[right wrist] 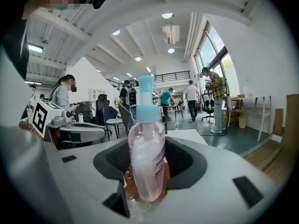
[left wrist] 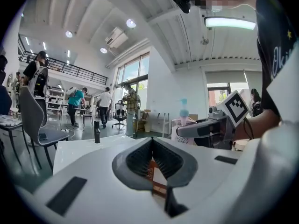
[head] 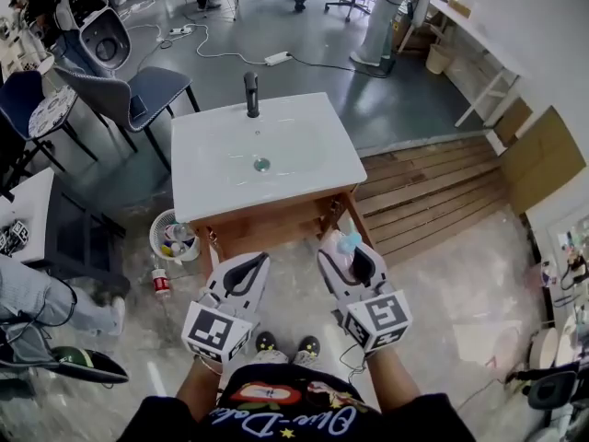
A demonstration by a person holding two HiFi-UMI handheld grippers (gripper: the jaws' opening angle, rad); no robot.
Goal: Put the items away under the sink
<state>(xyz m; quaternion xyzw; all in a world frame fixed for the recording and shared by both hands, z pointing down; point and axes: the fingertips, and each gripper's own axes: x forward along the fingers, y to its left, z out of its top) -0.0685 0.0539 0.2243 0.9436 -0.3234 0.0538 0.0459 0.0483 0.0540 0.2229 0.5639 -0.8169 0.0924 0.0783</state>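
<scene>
A white sink top (head: 204,190) with a black faucet (head: 251,94) sits on a wooden cabinet (head: 276,225) straight ahead of me. My right gripper (head: 347,250) is shut on a clear pink pump bottle (head: 349,240) with a pale blue top, held upright in front of the cabinet's right side. In the right gripper view the bottle (right wrist: 146,158) stands between the jaws. My left gripper (head: 247,267) hovers beside it before the cabinet's middle. Its jaws (left wrist: 152,142) meet at the tips with nothing between them. The bottle (left wrist: 183,123) also shows in the left gripper view.
A white basket (head: 162,227) with small items stands on the floor left of the cabinet, and a red-and-white bottle (head: 161,284) lies near it. Chairs (head: 147,90) stand at the back left. Wooden decking (head: 433,201) runs along the right. People stand in the background.
</scene>
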